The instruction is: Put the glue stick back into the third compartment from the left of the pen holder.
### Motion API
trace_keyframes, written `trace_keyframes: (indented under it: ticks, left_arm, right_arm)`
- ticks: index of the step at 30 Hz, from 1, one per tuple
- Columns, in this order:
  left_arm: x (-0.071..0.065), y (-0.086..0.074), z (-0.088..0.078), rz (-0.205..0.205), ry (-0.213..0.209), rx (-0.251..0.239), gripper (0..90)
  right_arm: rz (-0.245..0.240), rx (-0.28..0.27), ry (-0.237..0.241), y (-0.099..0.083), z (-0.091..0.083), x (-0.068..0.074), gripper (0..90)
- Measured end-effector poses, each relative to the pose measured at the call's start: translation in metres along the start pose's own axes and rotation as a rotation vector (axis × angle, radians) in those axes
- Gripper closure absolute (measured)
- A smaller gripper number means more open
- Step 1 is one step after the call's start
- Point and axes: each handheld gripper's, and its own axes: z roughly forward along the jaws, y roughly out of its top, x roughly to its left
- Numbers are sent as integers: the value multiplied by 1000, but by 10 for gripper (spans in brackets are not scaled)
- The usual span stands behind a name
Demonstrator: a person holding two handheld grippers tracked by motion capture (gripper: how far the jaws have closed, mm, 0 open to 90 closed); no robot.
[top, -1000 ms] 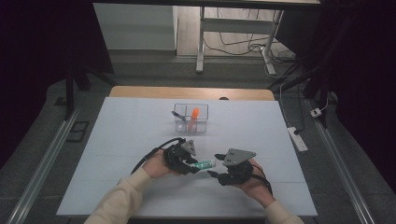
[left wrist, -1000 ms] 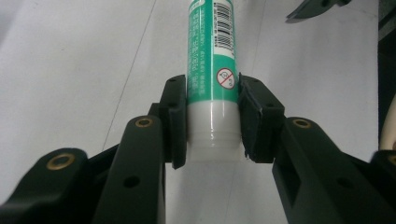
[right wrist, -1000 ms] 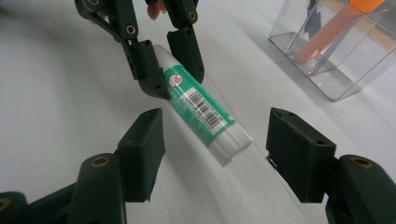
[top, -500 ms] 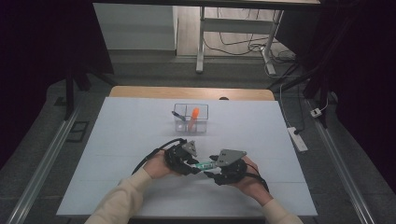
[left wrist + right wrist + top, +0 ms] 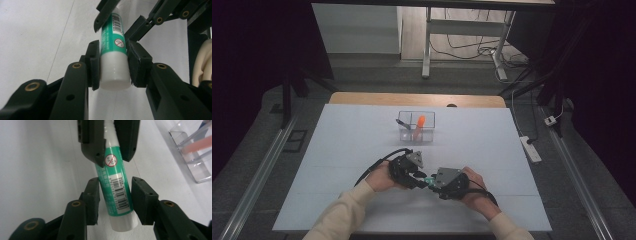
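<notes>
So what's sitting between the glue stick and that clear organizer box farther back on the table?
Nothing: in the high view, bare white table separates the glue stick from the clear organizer box.

light: bright tabletop, dark surround | focus: sharp (foreground jaws slightly soft)

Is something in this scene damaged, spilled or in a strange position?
Nothing stands out. The glue stick looks whole, clamped in the left gripper, with its other end between the pads of the right gripper, which has just been closing. The clear organizer stands upright on the table, nothing spilled.
</notes>
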Motion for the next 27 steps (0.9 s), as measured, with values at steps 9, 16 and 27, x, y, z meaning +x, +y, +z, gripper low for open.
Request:
trace_keyframes:
  ticks: [9, 16, 27]
  left_arm:
    - [1, -2, -8, -3, 1, -60, 620]
    - [4, -5, -17, -50, 52, -141, 446]
    - [8, -17, -29, -116, 104, -214, 340]
  right_arm:
    - [-39, -35, -5, 1, 0, 5, 649]
    - [1, -48, -9, -3, -4, -1, 651]
    - [106, -110, -35, -9, -10, -10, 650]
